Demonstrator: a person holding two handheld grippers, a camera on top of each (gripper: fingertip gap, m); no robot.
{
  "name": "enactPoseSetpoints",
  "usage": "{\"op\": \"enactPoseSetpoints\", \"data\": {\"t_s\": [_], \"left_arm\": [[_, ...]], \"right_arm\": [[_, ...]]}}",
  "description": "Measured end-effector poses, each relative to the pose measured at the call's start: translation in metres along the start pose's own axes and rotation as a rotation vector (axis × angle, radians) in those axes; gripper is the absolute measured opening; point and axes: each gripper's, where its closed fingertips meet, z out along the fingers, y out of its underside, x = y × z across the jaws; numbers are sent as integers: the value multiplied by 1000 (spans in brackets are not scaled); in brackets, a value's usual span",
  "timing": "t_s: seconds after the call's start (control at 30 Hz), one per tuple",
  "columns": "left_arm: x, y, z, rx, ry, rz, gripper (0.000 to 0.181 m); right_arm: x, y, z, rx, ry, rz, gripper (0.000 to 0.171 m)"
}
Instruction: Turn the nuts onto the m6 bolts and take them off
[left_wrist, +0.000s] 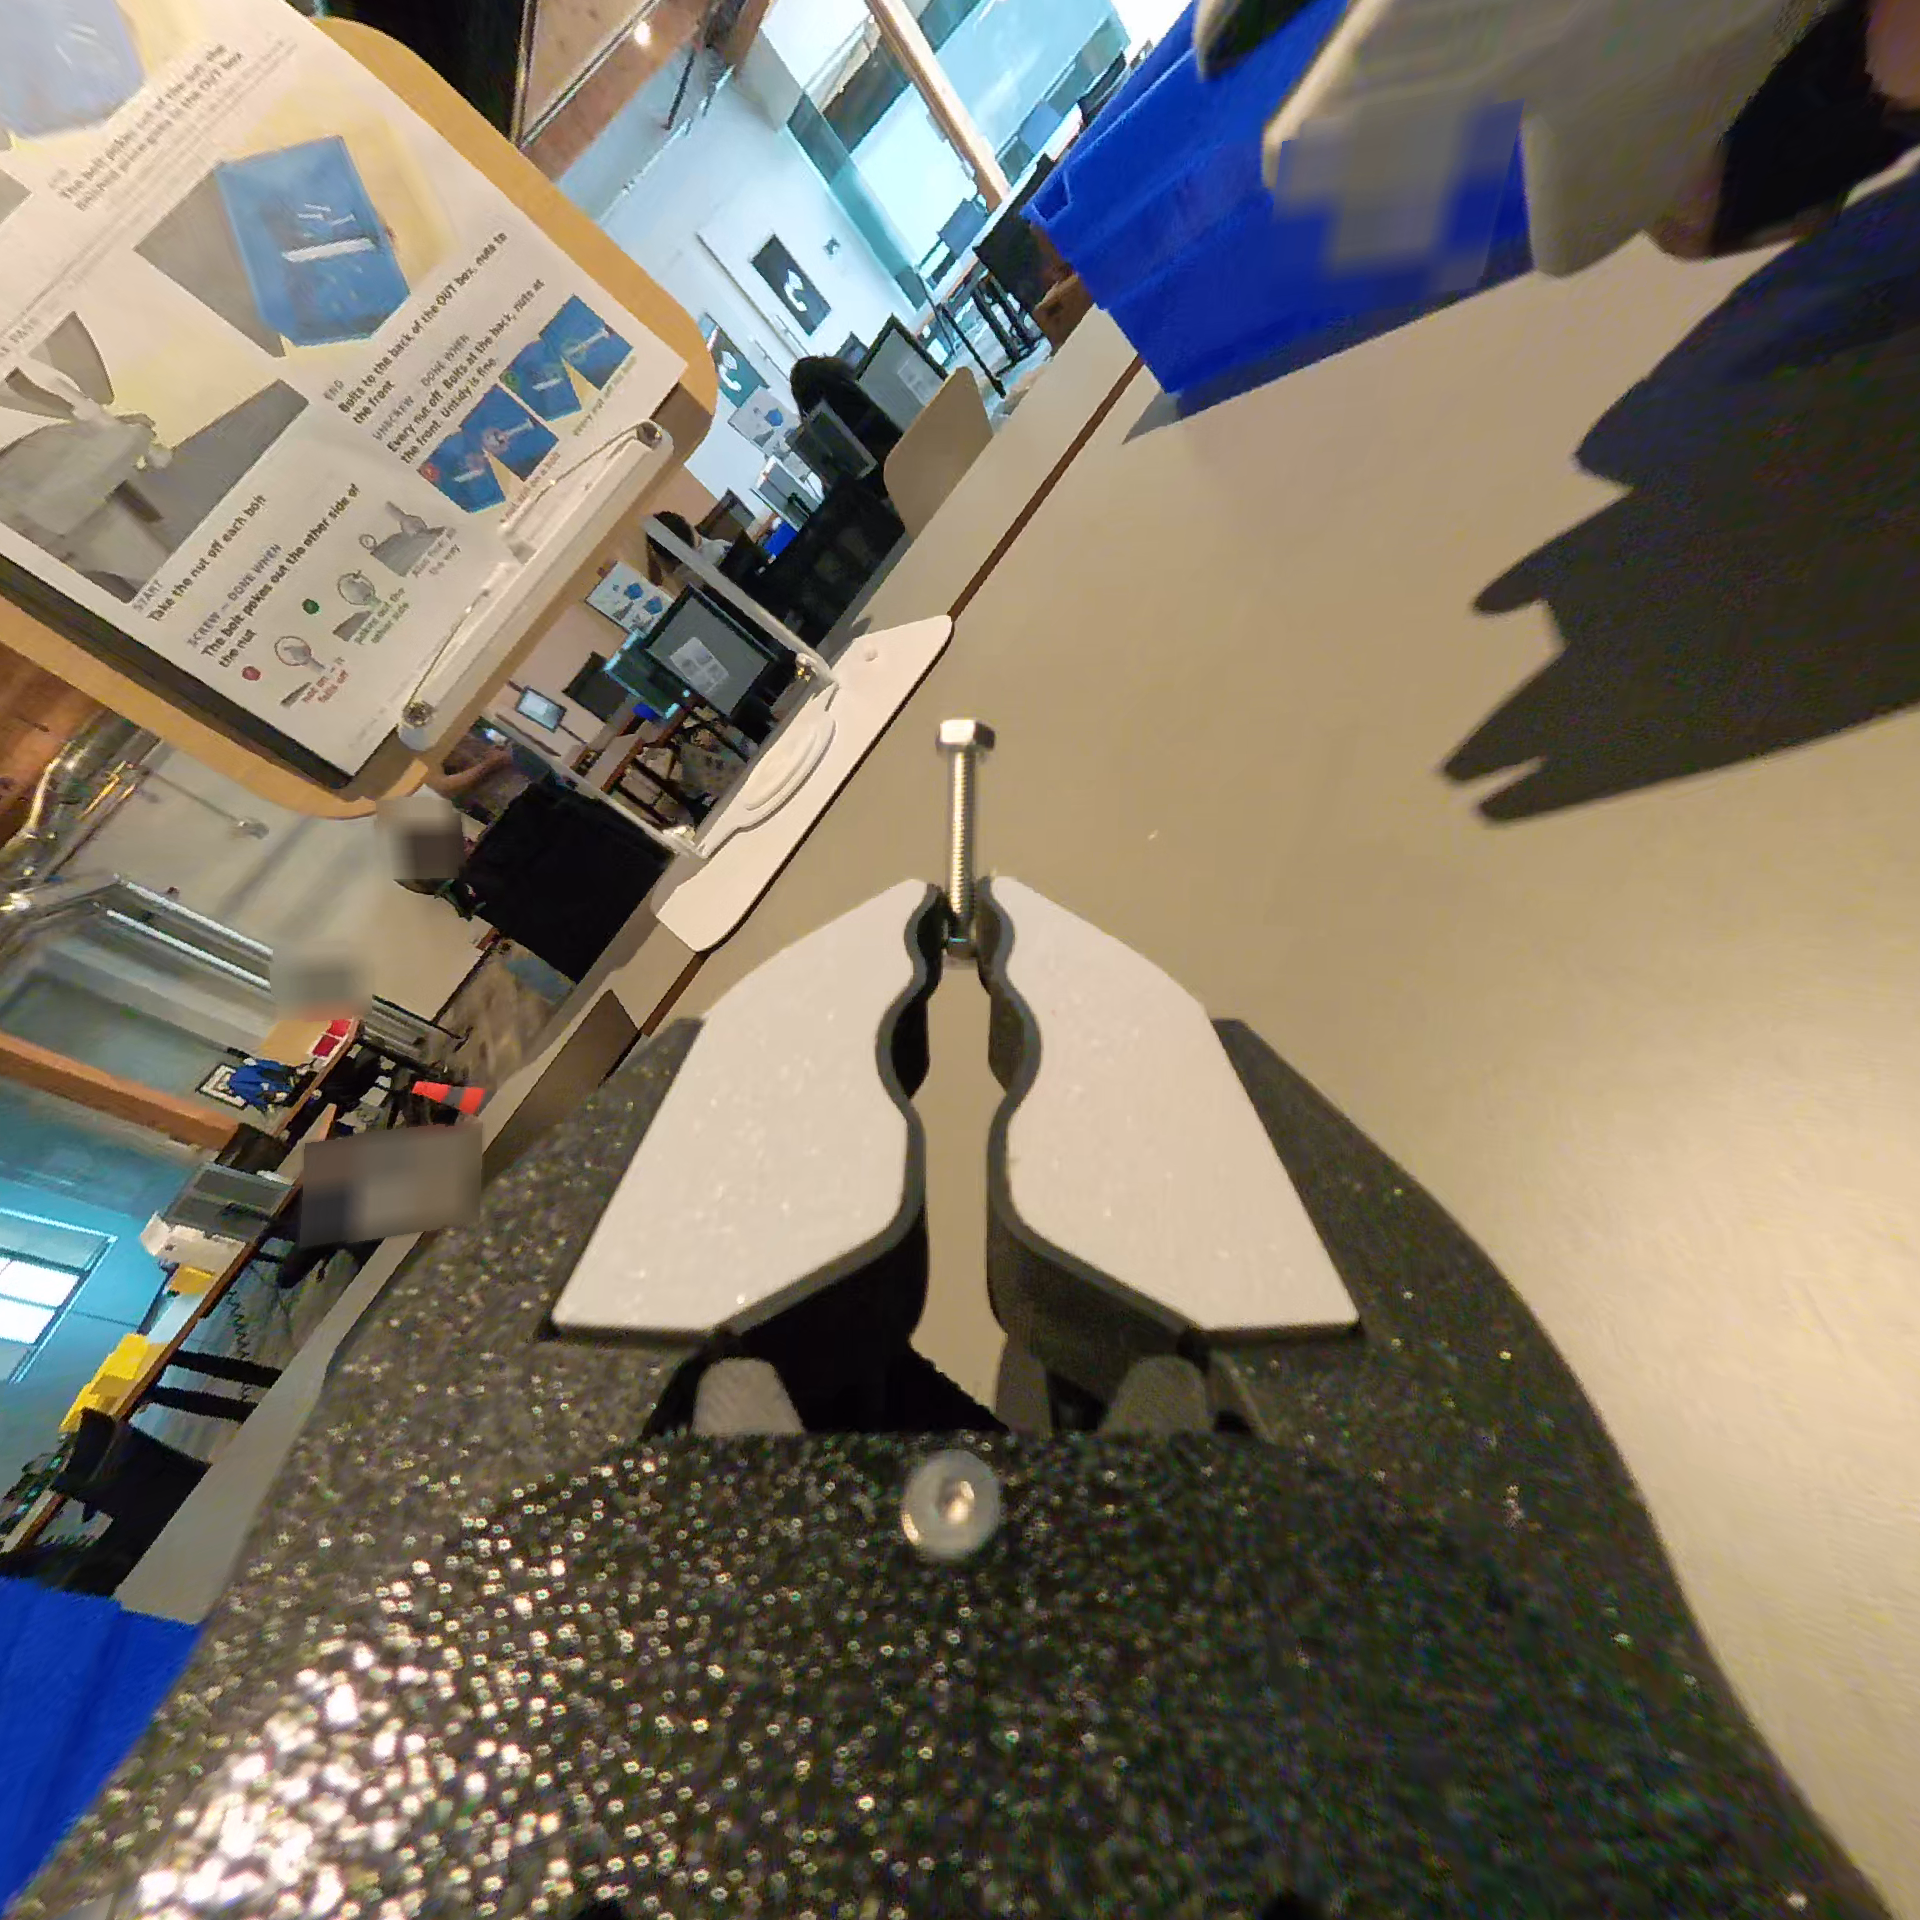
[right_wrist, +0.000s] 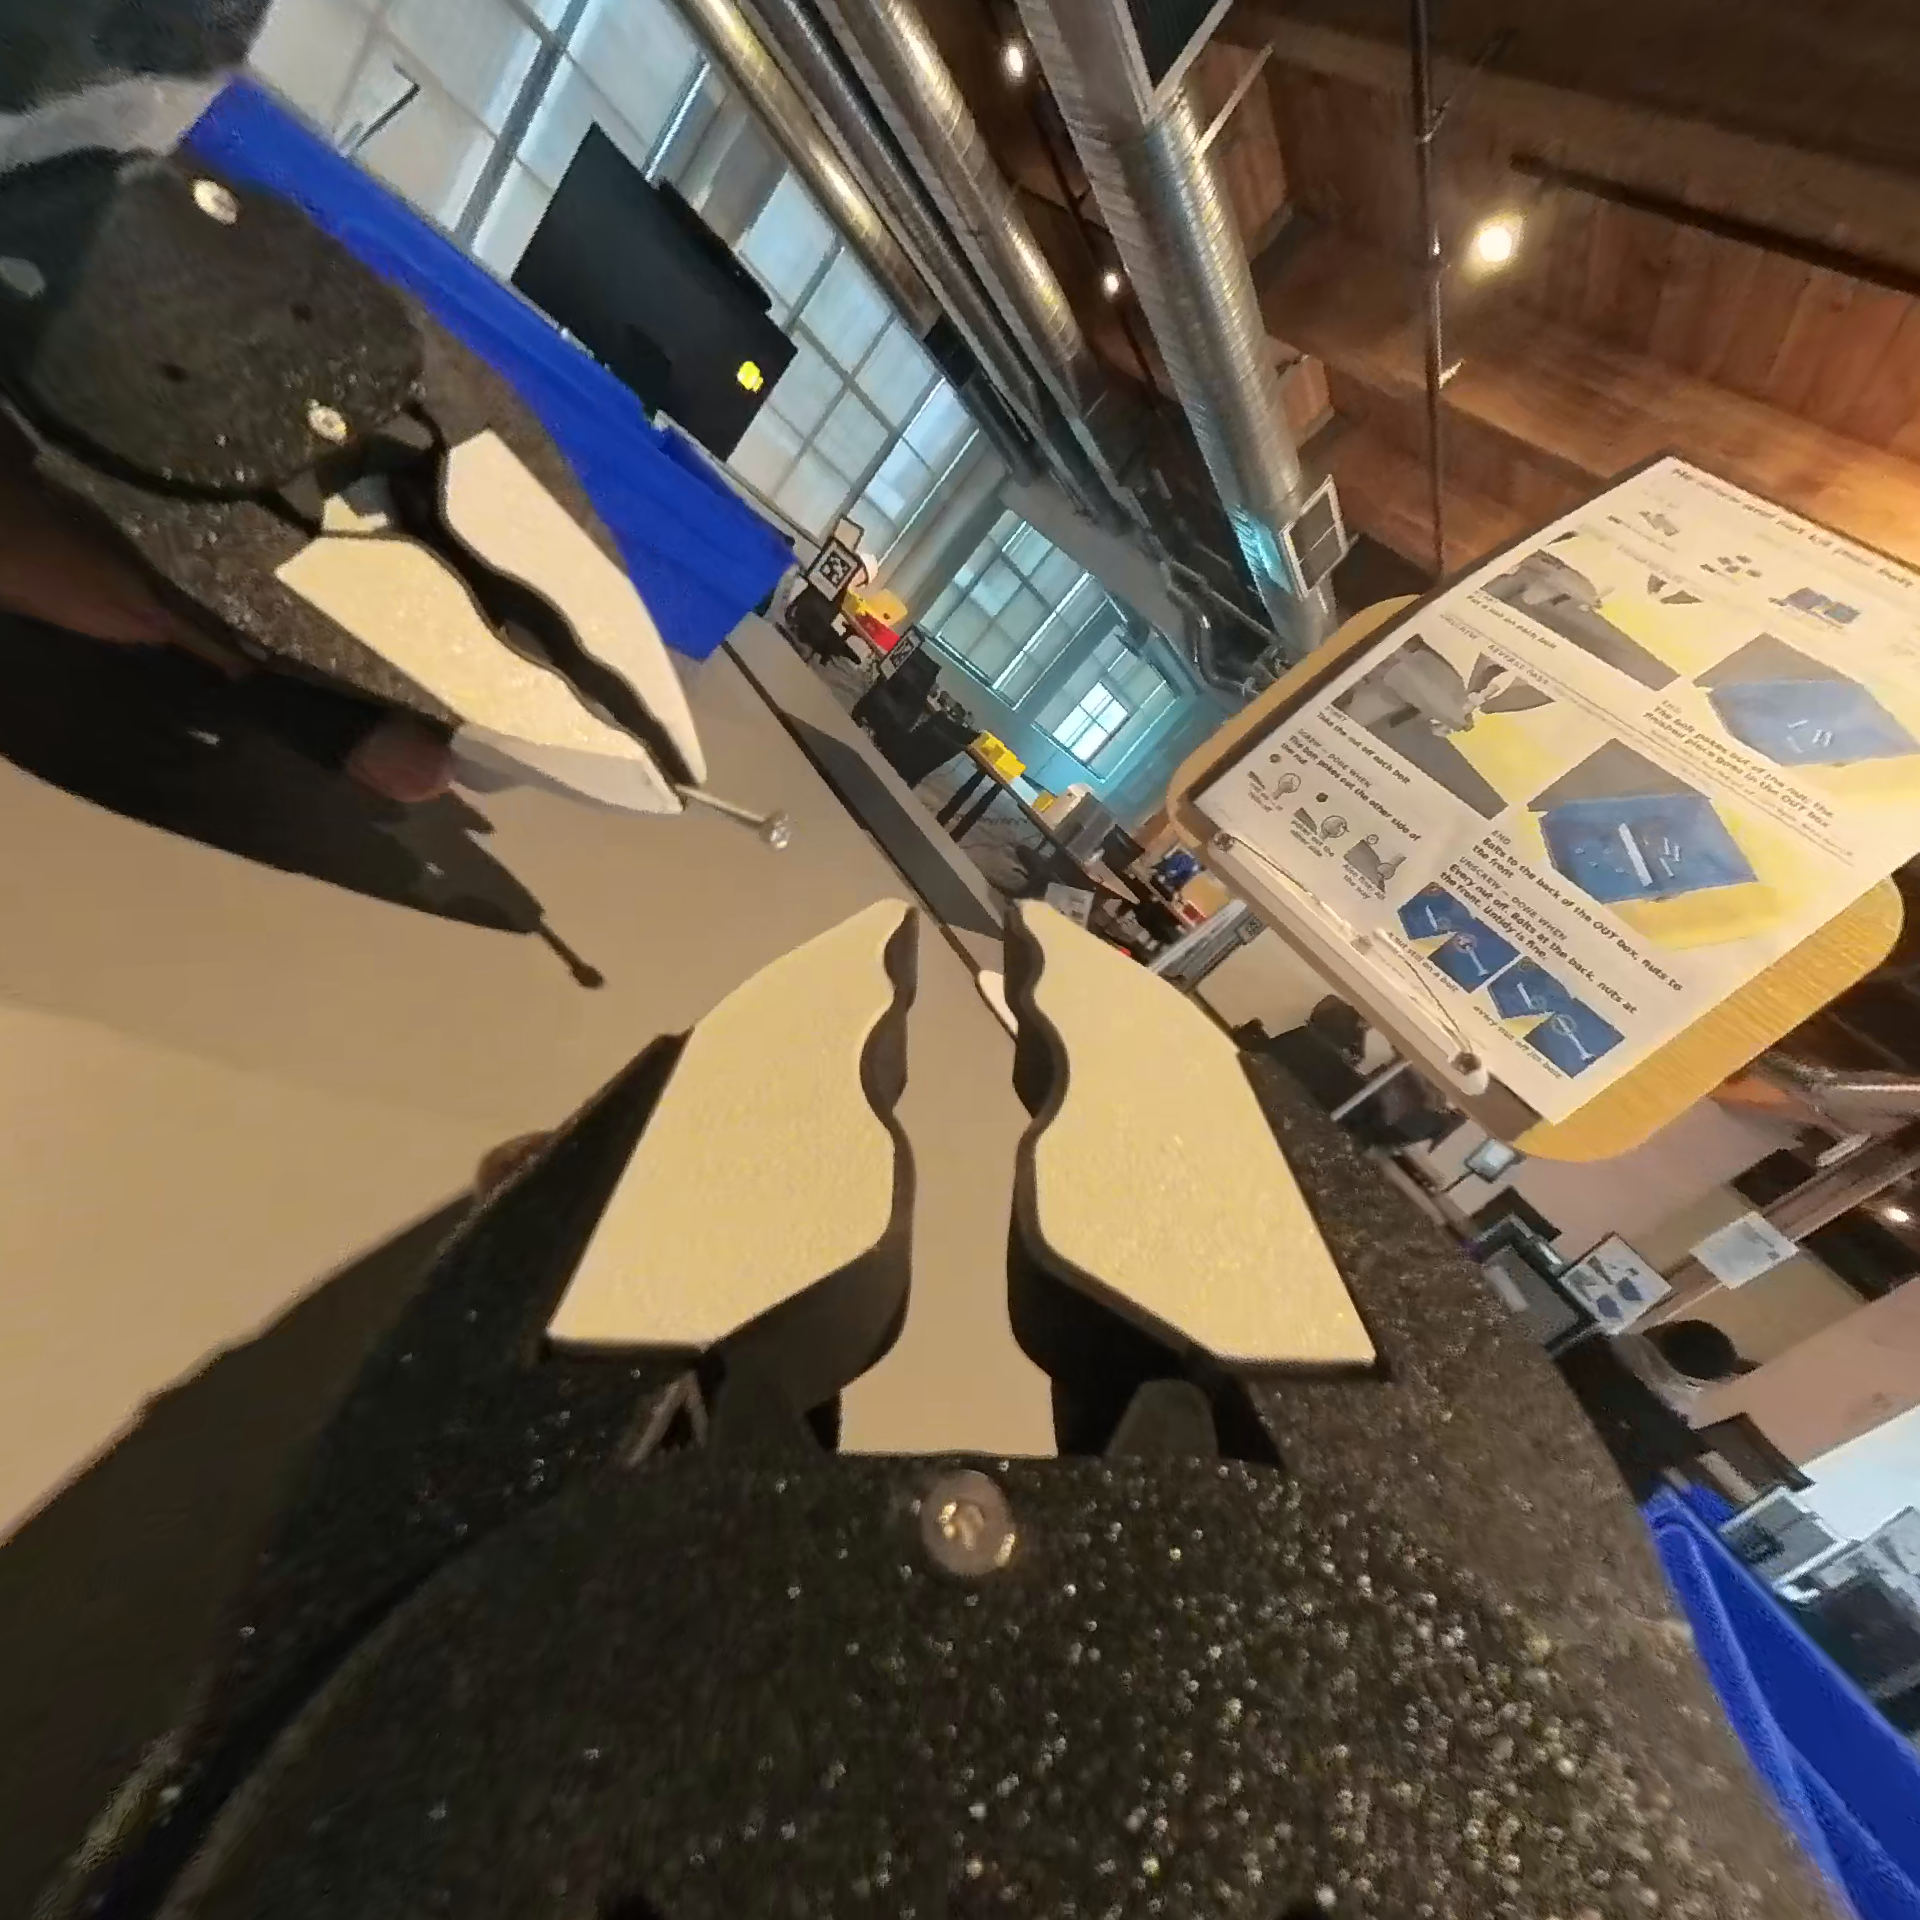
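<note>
My left hand-held gripper (left_wrist: 961, 914) is clamped on the threaded end of a bolt (left_wrist: 963, 821), pinched right at the fingertips. The bolt sticks straight out beyond the tips, its hex head farthest from me, held in the air above the grey counter (left_wrist: 1351, 1039). I cannot make out a nut on it. My right hand-held gripper (right_wrist: 961, 925) has its fingers apart with nothing between them, only bare counter showing through the gap. From the right wrist view, the bolt pokes out of the left hand-held gripper well apart from my right fingertips. A blue bin (left_wrist: 1195, 239) stands at the counter's far edge.
</note>
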Motion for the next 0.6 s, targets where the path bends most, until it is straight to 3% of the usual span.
{"op": "enactPoseSetpoints", "data": {"t_s": [0.6], "left_arm": [[12,-6,-2,-7,3,75,5]], "right_arm": [[-7,-17,-11,49,-27,43,13]]}}
